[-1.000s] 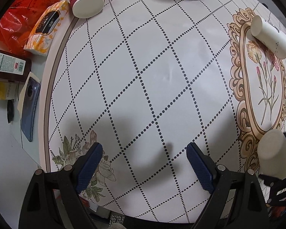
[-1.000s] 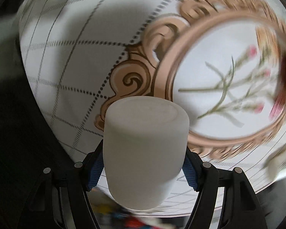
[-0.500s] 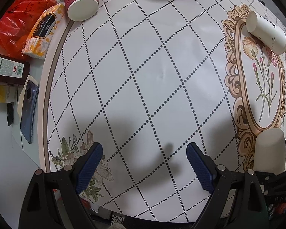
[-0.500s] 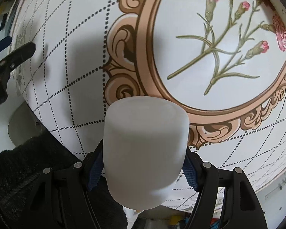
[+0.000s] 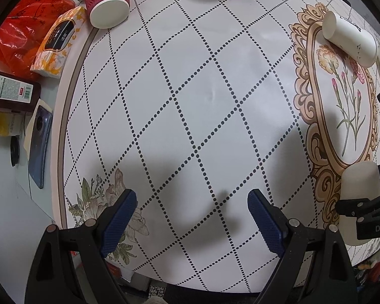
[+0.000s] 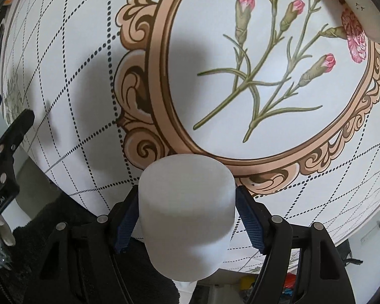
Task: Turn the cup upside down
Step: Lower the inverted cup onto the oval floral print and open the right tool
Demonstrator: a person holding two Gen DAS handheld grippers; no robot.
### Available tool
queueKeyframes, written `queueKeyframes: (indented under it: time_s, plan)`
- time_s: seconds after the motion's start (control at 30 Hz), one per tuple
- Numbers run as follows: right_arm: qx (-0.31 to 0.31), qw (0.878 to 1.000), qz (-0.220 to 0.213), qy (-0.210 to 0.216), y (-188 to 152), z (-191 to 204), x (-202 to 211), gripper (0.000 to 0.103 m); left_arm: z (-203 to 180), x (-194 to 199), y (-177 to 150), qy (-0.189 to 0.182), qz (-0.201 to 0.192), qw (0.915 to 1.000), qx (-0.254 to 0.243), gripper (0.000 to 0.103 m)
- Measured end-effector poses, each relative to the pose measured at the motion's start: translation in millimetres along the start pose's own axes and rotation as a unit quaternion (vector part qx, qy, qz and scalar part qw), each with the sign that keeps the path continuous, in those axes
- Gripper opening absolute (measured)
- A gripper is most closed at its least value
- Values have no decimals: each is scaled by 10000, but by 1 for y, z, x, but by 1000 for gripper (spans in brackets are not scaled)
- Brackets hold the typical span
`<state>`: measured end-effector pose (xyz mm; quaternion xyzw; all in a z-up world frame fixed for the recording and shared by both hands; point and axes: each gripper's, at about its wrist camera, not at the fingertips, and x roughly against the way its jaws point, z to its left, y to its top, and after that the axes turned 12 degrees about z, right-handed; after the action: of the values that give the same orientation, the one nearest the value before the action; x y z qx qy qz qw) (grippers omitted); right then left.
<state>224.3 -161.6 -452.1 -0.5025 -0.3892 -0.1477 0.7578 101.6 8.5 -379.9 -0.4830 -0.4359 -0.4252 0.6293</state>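
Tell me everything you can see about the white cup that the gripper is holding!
The white cup looks frosted, matte and plain, like cloudy plastic, with no handle showing. Its closed flat end points away from the camera, toward the tablecloth, so its opening is hidden. The right gripper pinches its sides with blue pads. It seems to be over the table's near edge, by the printed gold frame. Whether it touches the cloth cannot be told.

The cup point(image 6: 187, 202) sits between the right gripper point(image 6: 187, 217) jaws at the desk point(image 5: 190, 101) near right edge; a paper cup point(image 5: 106, 2) stands far left.
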Motion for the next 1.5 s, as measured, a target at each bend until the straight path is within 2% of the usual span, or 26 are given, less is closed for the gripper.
queueKeyframes:
  time_s: [0.07,0.3,0.43,0.57,0.7,0.73,0.8,0.83,0.97,1.13,1.23,1.5]
  plan:
    - [-8,10000,-35,13,10,2,5,71,1,1,-1,-5,4,10000,1,90]
    - [18,9986,-530,-18,13,24,25,70,2,-2,-4,-56,75,9999,-39,90]
    - [-139,9935,-1123,144,1,17,45,70,4,-3,0,-124,141,9998,-74,90]
    - [-342,9802,-1931,276,-17,7,67,70,3,-1,5,-230,182,9995,-97,90]
    - [-526,9526,-2997,20,-39,4,91,70,1,0,13,-292,252,9992,-100,90]
    - [-611,9401,-3354,26,-43,2,96,70,1,0,15,-287,253,9992,-103,90]
    - [-746,9237,-3758,-18,-55,5,103,70,0,1,19,-262,252,9993,-105,90]
    - [-812,9090,-4088,-18,-58,3,105,70,-2,1,24,-251,262,9993,-109,90]
    - [-1028,8722,-4780,-136,-63,16,87,70,-4,2,31,-200,293,9993,-105,90]
    - [-1151,8507,-5127,-154,-69,14,70,70,-14,4,34,-121,296,9994,-113,90]
    - [-1076,8510,-5137,-194,-75,17,61,71,-21,3,31,-89,291,9994,-132,90]
    - [-997,8621,-4967,-123,-88,20,45,71,-35,6,17,-185,115,9996,-160,90]
